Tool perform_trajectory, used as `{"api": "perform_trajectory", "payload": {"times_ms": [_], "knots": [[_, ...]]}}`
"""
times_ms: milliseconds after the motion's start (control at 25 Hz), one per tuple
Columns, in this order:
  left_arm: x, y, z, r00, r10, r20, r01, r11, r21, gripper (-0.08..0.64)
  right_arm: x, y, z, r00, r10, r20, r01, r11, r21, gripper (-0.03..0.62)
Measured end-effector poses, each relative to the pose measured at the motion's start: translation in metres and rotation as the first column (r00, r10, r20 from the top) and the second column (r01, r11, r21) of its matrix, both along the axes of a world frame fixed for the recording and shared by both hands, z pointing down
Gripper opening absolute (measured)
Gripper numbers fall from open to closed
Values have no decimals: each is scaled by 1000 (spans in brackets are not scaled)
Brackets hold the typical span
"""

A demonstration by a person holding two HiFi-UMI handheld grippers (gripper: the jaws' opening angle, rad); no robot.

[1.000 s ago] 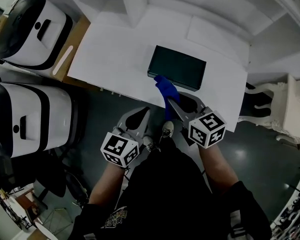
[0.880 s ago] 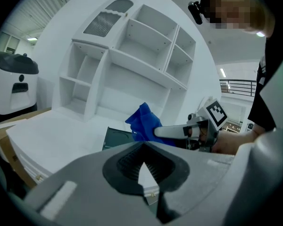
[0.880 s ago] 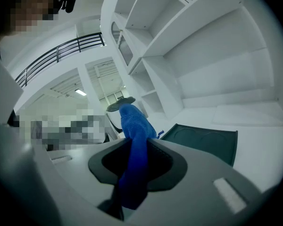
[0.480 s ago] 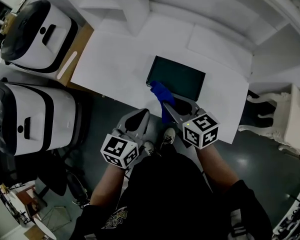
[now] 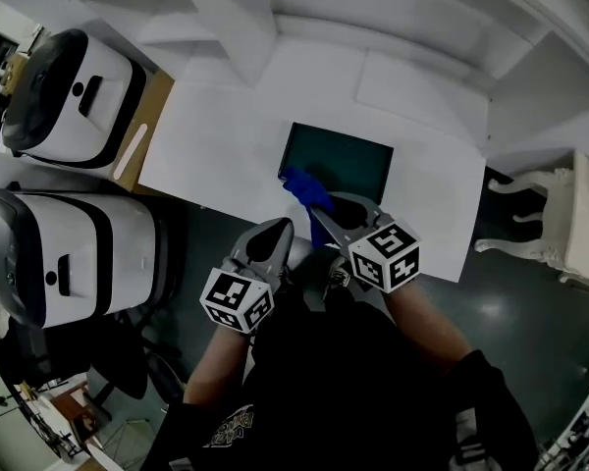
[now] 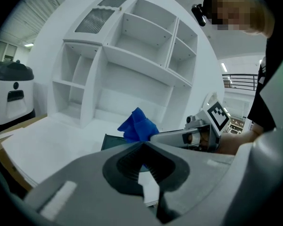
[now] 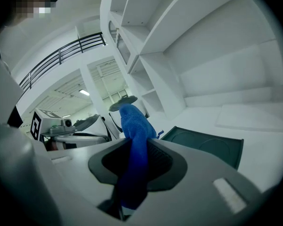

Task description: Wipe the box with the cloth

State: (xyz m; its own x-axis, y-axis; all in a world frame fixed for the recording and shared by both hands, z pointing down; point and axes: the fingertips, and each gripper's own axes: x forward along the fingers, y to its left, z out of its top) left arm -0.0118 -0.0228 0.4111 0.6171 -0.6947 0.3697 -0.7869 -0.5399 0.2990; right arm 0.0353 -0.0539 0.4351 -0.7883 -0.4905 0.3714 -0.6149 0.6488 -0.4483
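On the white table (image 5: 226, 145), a dark-green box (image 5: 346, 161); right gripper (image 5: 321, 220) pinches blue cloth (image 5: 302, 186), left gripper (image 5: 279, 228) closed.

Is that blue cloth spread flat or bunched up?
Bunched up: the cloth sticks out as a wad, pinched in the right claw.

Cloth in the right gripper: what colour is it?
The cloth is blue; right gripper view shows it best.

One box (image 5: 339, 160), one cloth (image 5: 303, 188), two grippers (image 5: 279, 227) (image 5: 326, 207), two white machines (image 5: 74, 81) (image 5: 64, 253).
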Motion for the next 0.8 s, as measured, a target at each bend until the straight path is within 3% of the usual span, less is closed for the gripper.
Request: {"api": "perform_trajectory", "payload": {"times_ms": [320,800], "knots": [[-12,-23,10,991,133,-2,-133,991,-18,0,-8,-23,16,993,109,-36,-111,993,-31,118],[-52,-60,22,943,330,-33,-332,942,-49,0,-43,-49,44,948,295,-123,-305,949,-74,118]]}}
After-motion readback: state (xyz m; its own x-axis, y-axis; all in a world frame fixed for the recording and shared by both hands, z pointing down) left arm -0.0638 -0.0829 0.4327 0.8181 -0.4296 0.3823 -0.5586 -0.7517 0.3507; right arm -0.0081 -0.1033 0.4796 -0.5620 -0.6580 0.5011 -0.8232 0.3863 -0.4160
